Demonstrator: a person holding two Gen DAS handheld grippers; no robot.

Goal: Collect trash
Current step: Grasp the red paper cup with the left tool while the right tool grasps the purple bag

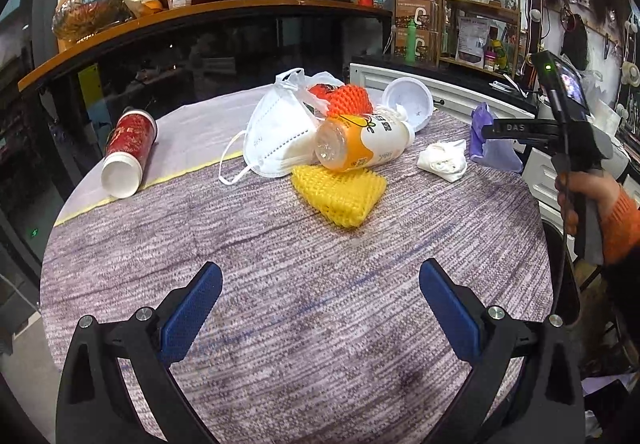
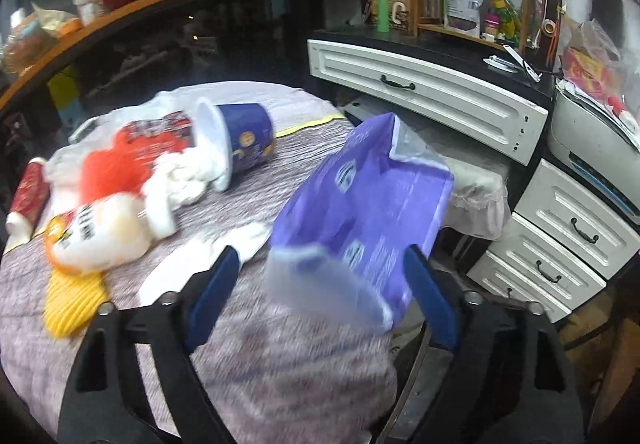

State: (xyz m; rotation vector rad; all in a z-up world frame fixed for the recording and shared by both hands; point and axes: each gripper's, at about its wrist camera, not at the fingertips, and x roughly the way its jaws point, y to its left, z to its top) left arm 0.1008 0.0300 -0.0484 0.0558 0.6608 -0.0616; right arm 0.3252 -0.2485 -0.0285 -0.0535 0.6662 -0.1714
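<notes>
A round table in a cluttered shop carries the trash. The left gripper hangs over bare cloth, jaws spread and empty; ahead of it lie a yellow foam net and an orange bottle. The right gripper has a purple packet between its parted fingers; whether they pinch it, I cannot tell.

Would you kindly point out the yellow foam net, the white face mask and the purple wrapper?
yellow foam net [image 1: 340, 195], left wrist view, middle of its mesh.
white face mask [image 1: 276, 139], left wrist view, front panel.
purple wrapper [image 2: 372, 199], right wrist view, its printed flat side.
</notes>
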